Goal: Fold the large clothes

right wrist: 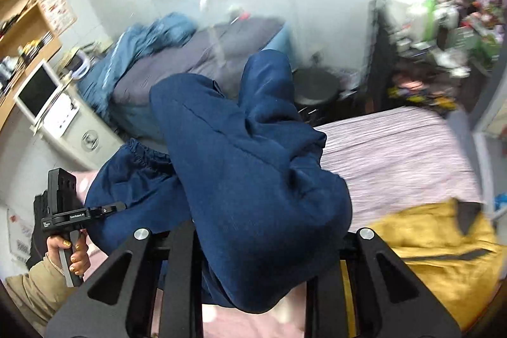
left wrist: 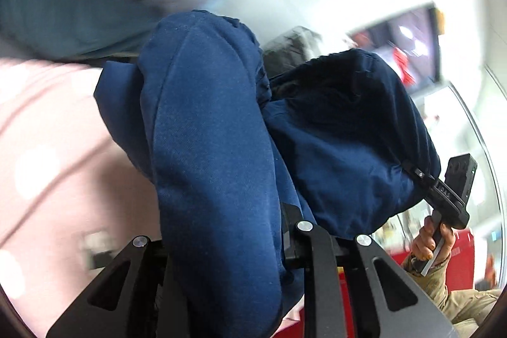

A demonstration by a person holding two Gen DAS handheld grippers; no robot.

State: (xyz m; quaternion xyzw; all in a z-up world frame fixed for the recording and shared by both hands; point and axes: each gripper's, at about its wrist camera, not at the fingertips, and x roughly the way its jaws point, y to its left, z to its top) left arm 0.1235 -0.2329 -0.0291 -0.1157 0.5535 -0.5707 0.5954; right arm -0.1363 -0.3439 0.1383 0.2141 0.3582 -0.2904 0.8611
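Up close in the left wrist view, a pair of navy blue trousers [left wrist: 206, 122] fills the middle of the picture, draped over the left gripper [left wrist: 228, 243], whose black jaws are clenched on a thick fold of the cloth. The garment hangs lifted above a pink spotted bedsheet [left wrist: 47, 132] at the left edge. Further right, the right gripper [left wrist: 415, 171] bites the far end of the same garment, its tips buried in fabric, and a hand [left wrist: 432, 243] grips its handle below. Everything behind is blurred.

Next, in the right wrist view, the trousers [right wrist: 253, 163] again cover the centre, bunched over the right gripper [right wrist: 253, 239], whose jaws are pinched on the cloth. An elastic gathered waistband [right wrist: 145, 154] shows at the left. Beyond it the left gripper [right wrist: 122, 205] grasps the garment's edge, held by a hand [right wrist: 73, 255] with painted nails. A yellow garment [right wrist: 437, 243] lies on the bed at lower right, beside a striped bedcover [right wrist: 396, 154].

Judging by this, the step in hand is picking the trousers up by two points to spread them. The next move likely calls for drawing the grippers apart to pull the cloth taut, then laying it flat on the bed, clear of the yellow garment.
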